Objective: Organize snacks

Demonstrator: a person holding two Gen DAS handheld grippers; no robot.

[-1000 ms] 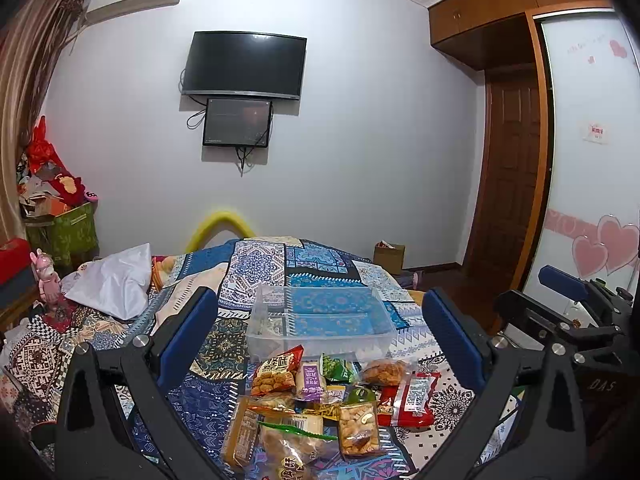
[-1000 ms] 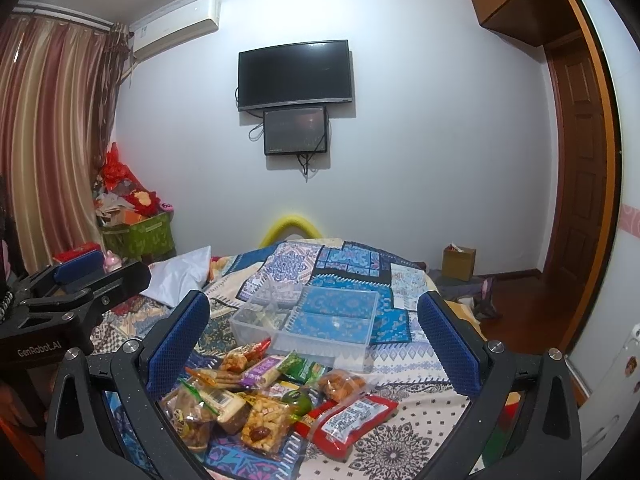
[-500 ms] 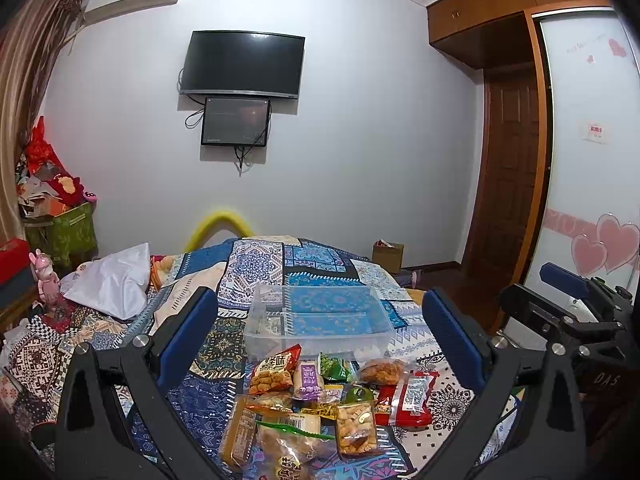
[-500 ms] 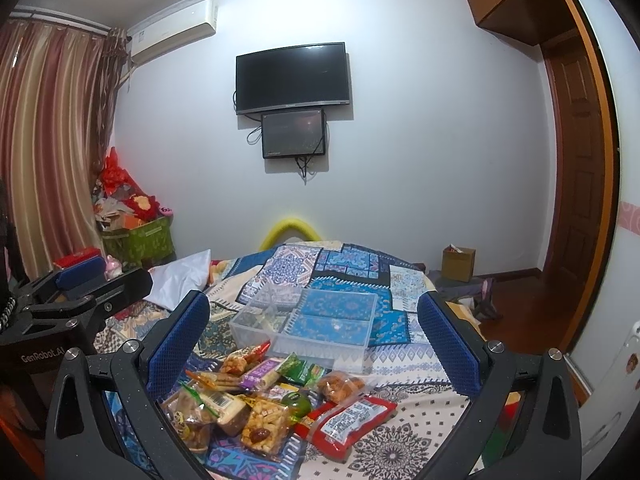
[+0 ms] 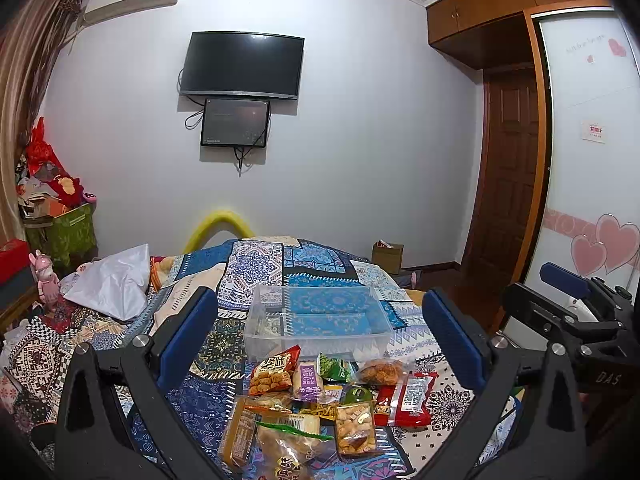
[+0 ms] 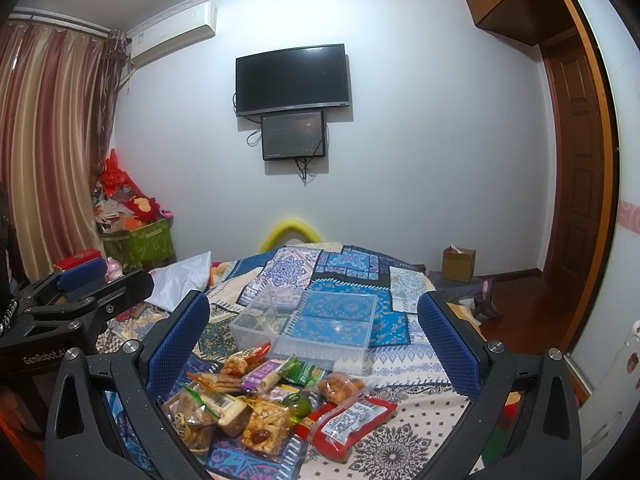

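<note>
A pile of snack packets (image 5: 316,404) lies on the patterned bedspread, also in the right wrist view (image 6: 272,400). A red packet (image 5: 408,396) lies at its right edge, seen too in the right wrist view (image 6: 348,420). Behind the pile stands a clear plastic box (image 5: 318,322), empty, also in the right wrist view (image 6: 308,328). My left gripper (image 5: 316,332) is open and empty, held above the pile. My right gripper (image 6: 314,332) is open and empty, beside it to the right.
The bedspread (image 5: 256,264) covers the bed. A white pillow (image 5: 112,284) lies at the left. A green box of clutter (image 5: 60,236) stands by the wall. A cardboard box (image 5: 386,256) sits on the floor near the wooden door (image 5: 508,176).
Both views have shifted only slightly; the right wrist view tilted a little. Both grippers stay open and the snacks have not moved.
</note>
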